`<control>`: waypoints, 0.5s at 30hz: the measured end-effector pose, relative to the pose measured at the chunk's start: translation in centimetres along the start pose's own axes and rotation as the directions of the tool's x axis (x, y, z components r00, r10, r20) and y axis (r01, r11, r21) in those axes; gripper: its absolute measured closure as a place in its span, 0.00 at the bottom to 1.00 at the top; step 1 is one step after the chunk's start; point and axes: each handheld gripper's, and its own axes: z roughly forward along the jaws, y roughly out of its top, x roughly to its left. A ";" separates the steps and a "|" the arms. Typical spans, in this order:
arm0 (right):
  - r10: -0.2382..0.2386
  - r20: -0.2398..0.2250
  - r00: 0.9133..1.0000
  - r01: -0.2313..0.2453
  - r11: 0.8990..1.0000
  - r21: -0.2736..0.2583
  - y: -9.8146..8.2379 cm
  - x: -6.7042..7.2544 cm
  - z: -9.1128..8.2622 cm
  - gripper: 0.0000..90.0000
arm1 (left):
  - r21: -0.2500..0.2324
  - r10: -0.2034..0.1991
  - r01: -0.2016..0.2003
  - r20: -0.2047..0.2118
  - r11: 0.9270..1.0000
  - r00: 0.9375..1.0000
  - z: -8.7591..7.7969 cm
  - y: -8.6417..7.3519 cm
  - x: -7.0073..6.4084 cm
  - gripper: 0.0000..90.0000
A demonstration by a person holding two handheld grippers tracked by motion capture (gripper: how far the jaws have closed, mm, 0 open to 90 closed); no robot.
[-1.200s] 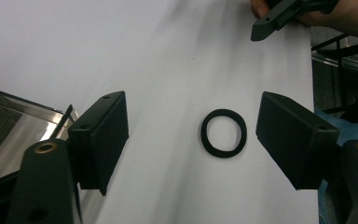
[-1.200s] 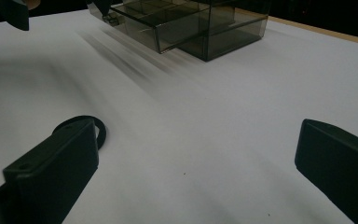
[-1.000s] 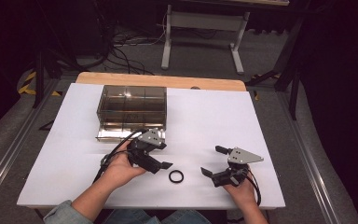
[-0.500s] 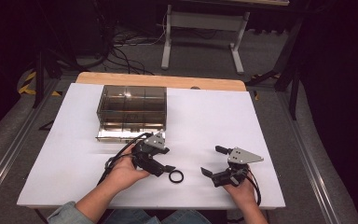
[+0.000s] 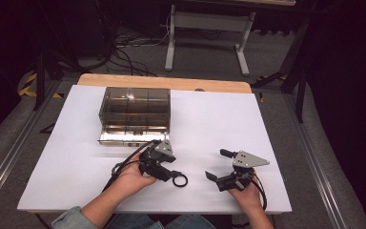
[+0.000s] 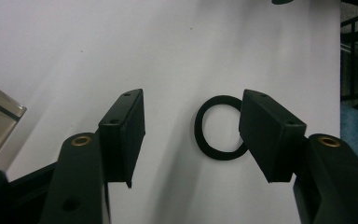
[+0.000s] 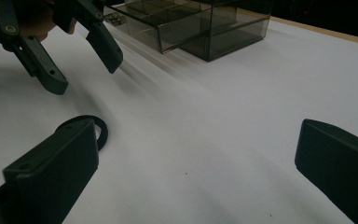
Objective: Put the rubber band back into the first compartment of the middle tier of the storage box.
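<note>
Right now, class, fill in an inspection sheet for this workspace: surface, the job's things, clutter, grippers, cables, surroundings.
Surface: white table top, wooden strip along the far edge.
Job's things: black ring lying flat on the table; smoky clear drawer box behind it, a bottom drawer pulled out.
Clutter: nothing seen.
Grippers: left gripper over the ring, jaws just been closing, ring between them but not yet pinched; right gripper beside the ring, jaws wide apart, nothing in them.
Cables: black cable trailing from the left gripper; loose cables on the floor beyond the table.
Surroundings: dark room, grey floor, white stand behind the table.
</note>
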 end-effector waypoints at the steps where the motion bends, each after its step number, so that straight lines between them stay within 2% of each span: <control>1: 0.000 0.000 1.000 0.000 1.000 0.000 0.0 0.0 0.0 0.00 | 0.006 0.002 -0.002 -0.004 1.000 1.000 0.1 0.0 -0.1 0.49; 9: -0.001 -0.002 1.000 0.001 1.000 0.000 0.0 0.0 0.0 0.00 | 0.043 0.007 -0.006 -0.022 0.999 1.000 1.1 0.0 -0.6 0.59; 15: -0.001 -0.003 1.000 0.001 1.000 0.000 0.0 0.0 0.0 0.00 | 0.067 0.024 -0.022 -0.033 0.997 0.999 1.7 0.0 -0.9 0.66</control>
